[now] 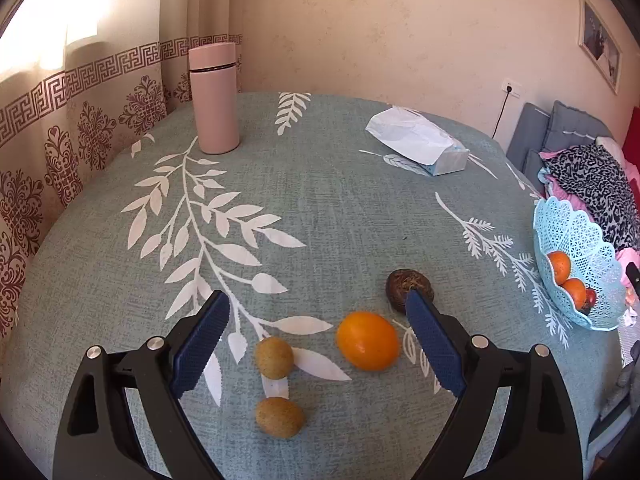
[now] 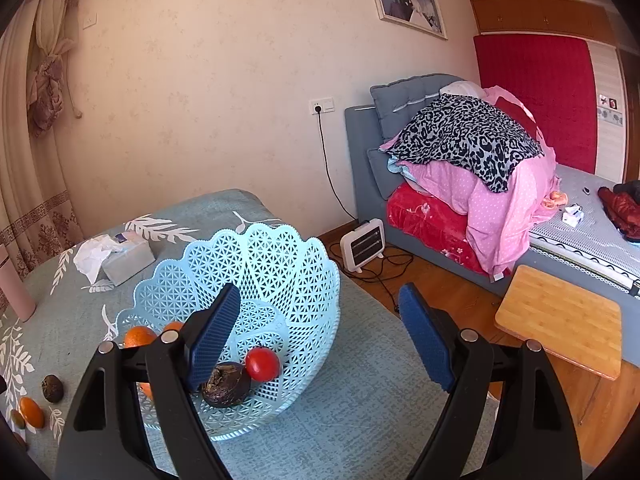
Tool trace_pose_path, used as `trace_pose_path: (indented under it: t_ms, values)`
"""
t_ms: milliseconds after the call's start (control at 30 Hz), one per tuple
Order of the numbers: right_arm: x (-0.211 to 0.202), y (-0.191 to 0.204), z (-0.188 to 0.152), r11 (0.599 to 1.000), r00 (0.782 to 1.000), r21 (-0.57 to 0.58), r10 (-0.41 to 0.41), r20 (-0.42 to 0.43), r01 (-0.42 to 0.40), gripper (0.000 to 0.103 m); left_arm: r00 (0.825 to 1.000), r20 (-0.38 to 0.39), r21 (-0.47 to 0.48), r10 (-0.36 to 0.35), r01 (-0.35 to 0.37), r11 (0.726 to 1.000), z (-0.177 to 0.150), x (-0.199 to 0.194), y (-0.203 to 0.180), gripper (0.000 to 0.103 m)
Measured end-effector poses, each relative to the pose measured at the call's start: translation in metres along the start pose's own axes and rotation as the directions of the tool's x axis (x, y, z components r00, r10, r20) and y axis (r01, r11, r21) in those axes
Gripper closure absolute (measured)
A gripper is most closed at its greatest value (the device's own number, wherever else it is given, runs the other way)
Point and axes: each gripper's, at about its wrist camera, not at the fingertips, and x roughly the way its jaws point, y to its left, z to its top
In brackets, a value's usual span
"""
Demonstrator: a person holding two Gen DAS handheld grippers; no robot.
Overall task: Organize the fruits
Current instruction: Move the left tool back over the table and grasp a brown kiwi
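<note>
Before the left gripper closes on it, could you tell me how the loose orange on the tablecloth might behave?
The orange looks round and smooth, so a nudge would probably roll it. It seems firm, likely holding shape between the open left gripper pads.

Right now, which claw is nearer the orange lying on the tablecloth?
Left. The left claw hangs open right over the orange; the right claw sits open at the blue basket, well away.

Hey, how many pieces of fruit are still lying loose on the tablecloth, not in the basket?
4: two small brown fruits nearest the left gripper, an orange beside them, a dark fruit beyond it.
</note>
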Motion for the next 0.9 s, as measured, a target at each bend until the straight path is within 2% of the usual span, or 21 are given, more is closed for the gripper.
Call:
trace_pose_path:
  t_ms: [333,600,700,767,900]
  values:
    - [-0.008,0.009,-0.001,0.999,0.999,-0.042,-0.014,0.042,0.015,0.020,0.999,-0.032,0.004,0.028,-0.028,1.000,-0.026,0.003,0.020,0.016]
    - [-0.007,0.011,-0.001,0.999,0.999,-0.042,-0.017,0.040,0.018,0.020,0.997,-0.070,0.017,0.024,-0.023,1.000,-0.042,0.000,0.025,0.043]
    - [-0.007,0.011,-0.001,0.999,0.999,-0.042,-0.017,0.040,0.019,0.020,0.997,-0.078,0.022,0.020,-0.019,1.000,-0.043,0.001,0.024,0.059]
    - [-0.007,0.011,-0.001,0.999,0.999,-0.043,-0.018,0.040,0.019,0.020,0.996,-0.089,0.028,0.011,-0.009,1.000,-0.044,0.002,0.022,0.064]
    - [-0.007,0.011,-0.001,0.999,0.999,-0.043,-0.017,0.040,0.019,0.020,0.995,-0.099,0.035,-0.006,0.009,0.999,-0.046,0.001,0.020,0.065]
